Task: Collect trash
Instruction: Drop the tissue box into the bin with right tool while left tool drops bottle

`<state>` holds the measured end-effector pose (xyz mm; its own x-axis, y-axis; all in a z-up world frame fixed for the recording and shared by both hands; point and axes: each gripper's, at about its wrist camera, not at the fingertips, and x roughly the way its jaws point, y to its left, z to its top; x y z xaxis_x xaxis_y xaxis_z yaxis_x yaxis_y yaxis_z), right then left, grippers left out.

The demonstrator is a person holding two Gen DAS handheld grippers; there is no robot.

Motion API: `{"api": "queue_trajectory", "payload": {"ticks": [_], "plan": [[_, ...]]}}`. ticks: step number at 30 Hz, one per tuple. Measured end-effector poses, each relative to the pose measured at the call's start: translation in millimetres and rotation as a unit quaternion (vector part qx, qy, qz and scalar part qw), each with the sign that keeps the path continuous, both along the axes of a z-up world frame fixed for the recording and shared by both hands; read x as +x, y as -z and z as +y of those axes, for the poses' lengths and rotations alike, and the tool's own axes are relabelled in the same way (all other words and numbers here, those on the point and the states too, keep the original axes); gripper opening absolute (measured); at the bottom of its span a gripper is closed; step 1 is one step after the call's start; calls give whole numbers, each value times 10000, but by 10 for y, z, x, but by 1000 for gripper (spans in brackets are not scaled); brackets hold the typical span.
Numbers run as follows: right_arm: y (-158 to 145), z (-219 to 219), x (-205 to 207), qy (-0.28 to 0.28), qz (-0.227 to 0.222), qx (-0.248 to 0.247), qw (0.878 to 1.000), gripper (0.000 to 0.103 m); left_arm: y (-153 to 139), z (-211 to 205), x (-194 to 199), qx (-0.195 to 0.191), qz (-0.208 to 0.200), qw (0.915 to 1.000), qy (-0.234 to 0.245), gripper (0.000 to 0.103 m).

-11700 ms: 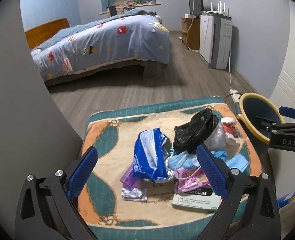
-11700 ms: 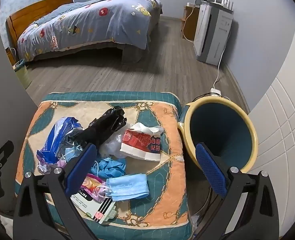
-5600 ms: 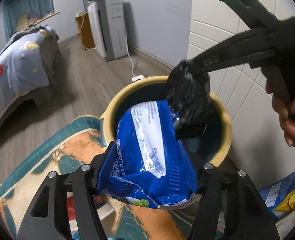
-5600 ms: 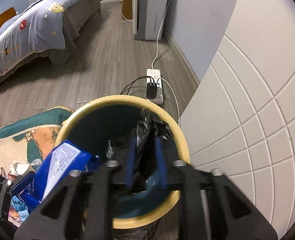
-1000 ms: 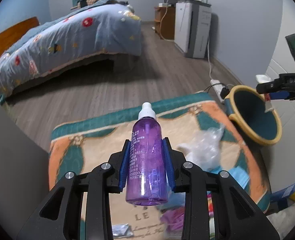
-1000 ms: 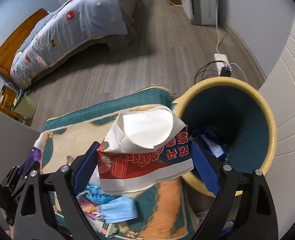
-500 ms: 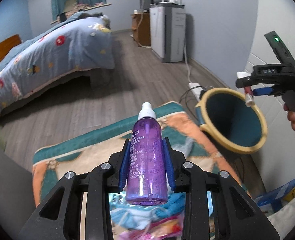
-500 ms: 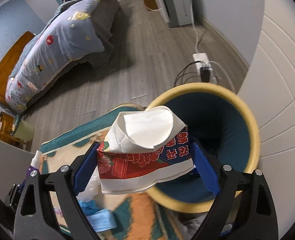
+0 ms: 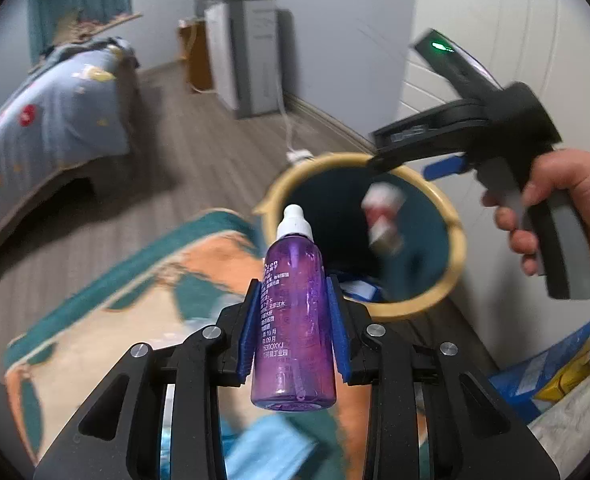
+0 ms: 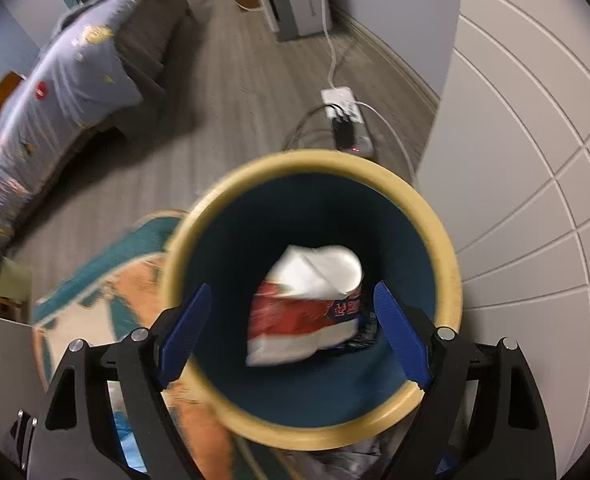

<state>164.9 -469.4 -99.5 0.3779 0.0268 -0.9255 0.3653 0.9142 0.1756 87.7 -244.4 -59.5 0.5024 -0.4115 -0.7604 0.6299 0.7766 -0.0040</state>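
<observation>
Yellow-rimmed teal bin (image 10: pixel 451 264) beside the patterned counter (image 9: pixel 95 320); inside, a red-and-white packet (image 10: pixel 307 312), blurred and perhaps mid-fall, plus something blue near the wall. Right claw (image 10: pixel 295 328) over the bin mouth, jaws closing, packet loose between and below them. Left claw (image 9: pixel 293 328) clamped on a purple bottle (image 9: pixel 295 320), white cap toward the bin.

Purple bottle (image 9: pixel 294 312) with white cap upright between blue pads, red-white tissue pack (image 10: pixel 307 312) loose inside the yellow-rimmed bin (image 10: pixel 447 248), blurred
</observation>
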Motion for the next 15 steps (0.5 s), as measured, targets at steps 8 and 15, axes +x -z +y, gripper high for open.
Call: {"api": "queue_trajectory", "payload": {"ticks": [8, 15], "plan": [[184, -155, -38, 254, 180, 314, 9990, 51, 246, -468, 90, 254, 247, 9989, 301, 33], [137, -238, -48, 421, 85, 315, 9986, 53, 404, -752, 302, 528, 189, 9976, 412, 38]]}}
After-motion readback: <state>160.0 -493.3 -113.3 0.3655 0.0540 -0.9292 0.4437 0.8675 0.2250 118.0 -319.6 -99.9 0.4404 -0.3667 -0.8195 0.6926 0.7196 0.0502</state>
